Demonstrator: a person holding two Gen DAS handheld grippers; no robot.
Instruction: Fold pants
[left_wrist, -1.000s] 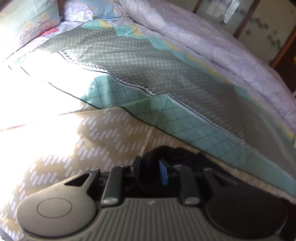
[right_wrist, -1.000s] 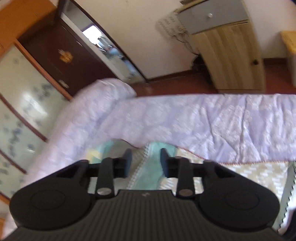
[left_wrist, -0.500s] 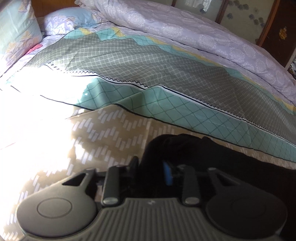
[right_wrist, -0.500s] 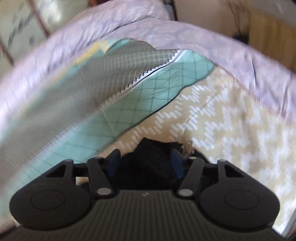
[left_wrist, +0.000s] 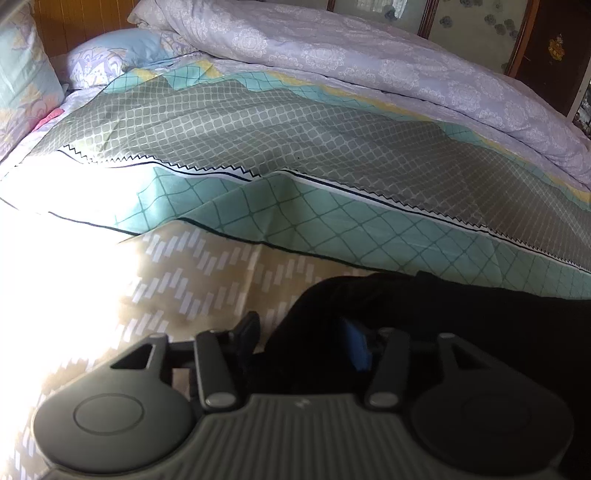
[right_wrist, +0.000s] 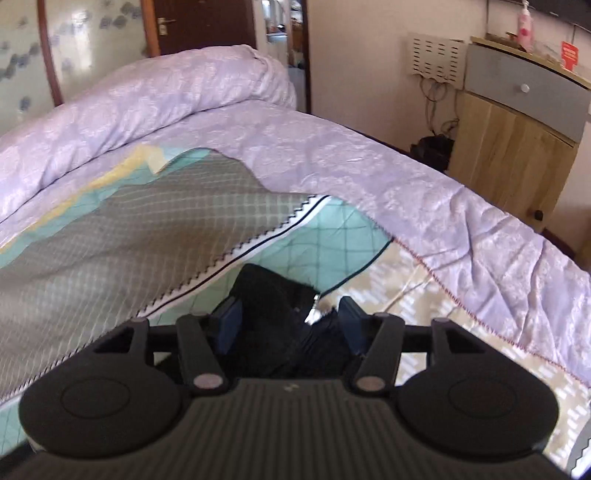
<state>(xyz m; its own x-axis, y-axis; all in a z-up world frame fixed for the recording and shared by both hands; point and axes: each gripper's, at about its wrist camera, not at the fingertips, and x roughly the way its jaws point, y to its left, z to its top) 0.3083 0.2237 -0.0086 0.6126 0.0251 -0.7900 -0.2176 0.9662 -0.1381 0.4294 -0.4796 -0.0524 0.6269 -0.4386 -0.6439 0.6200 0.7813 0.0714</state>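
Black cloth pants (left_wrist: 424, 317) lie on patterned bedsheet (left_wrist: 229, 273) of bed, near its front edge. Left tongs (left_wrist: 303, 339) over one end of pants, jaws opening, cloth between. Right tongs (right_wrist: 290, 319) over other end (right_wrist: 273, 295), jaws opening, cloth between. Lilac quilted duvet (left_wrist: 369, 62) bunched along far side of bed, behind pants. Floral pillows (left_wrist: 99, 59) at far left. Wooden cabinet with grey drawer (right_wrist: 517, 129) beyond bed, right.
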